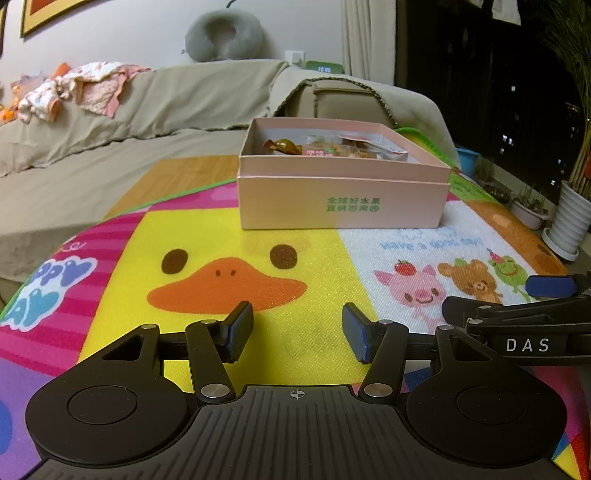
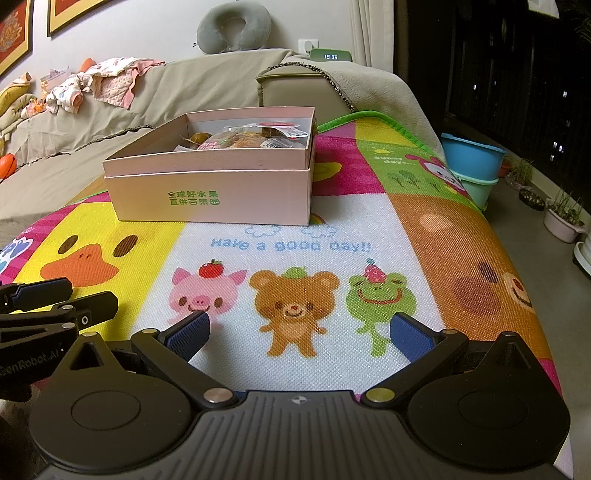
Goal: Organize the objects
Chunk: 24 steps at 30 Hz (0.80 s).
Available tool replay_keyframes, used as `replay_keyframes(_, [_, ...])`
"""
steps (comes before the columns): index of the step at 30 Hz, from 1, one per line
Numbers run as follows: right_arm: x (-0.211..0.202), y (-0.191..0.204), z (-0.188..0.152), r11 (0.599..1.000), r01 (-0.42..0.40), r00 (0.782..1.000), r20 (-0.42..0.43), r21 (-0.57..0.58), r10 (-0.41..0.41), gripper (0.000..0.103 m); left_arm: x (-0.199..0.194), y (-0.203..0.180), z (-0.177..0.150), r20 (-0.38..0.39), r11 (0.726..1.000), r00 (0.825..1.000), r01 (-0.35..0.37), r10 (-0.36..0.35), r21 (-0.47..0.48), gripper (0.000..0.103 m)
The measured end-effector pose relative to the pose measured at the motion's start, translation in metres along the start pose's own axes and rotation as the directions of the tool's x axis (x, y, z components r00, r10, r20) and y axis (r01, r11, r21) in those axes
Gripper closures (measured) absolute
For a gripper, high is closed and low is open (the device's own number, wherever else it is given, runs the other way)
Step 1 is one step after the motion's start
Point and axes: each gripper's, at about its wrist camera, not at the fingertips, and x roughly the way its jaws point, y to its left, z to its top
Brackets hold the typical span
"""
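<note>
A pink cardboard box (image 1: pixel 341 201) (image 2: pixel 218 195) with green lettering stands on the cartoon play mat (image 1: pixel 258 236) (image 2: pixel 306 236). Several wrapped snacks (image 1: pixel 332 147) (image 2: pixel 251 138) lie inside it. My left gripper (image 1: pixel 297 332) hovers low over the yellow duck panel, well short of the box, open with nothing between its blue pads. My right gripper (image 2: pixel 299 336) is open over the white animal panel, also empty, with the box ahead to its left. Each gripper shows at the edge of the other's view: the right gripper (image 1: pixel 524 317) and the left gripper (image 2: pixel 55 306).
A beige covered sofa (image 1: pixel 129 110) (image 2: pixel 147 96) with clothes (image 1: pixel 74 88) (image 2: pixel 103 81) and a grey neck pillow (image 1: pixel 221 35) (image 2: pixel 232 27) lies behind the mat. Blue and green tubs (image 2: pixel 472 162) and plant pots (image 1: pixel 569 221) (image 2: pixel 561 218) stand at the right by the dark window.
</note>
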Motion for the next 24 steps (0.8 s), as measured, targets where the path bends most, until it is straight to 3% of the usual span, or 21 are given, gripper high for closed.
replay_keyframes(24, [-0.0003, -0.0002, -0.0005, 1.0, 0.0, 1.0, 0.0, 0.0, 0.0, 0.0, 0.0004, -0.0008, -0.0002, 0.001, 1.0, 1.0, 0.003, -0.003, -0.003, 0.045])
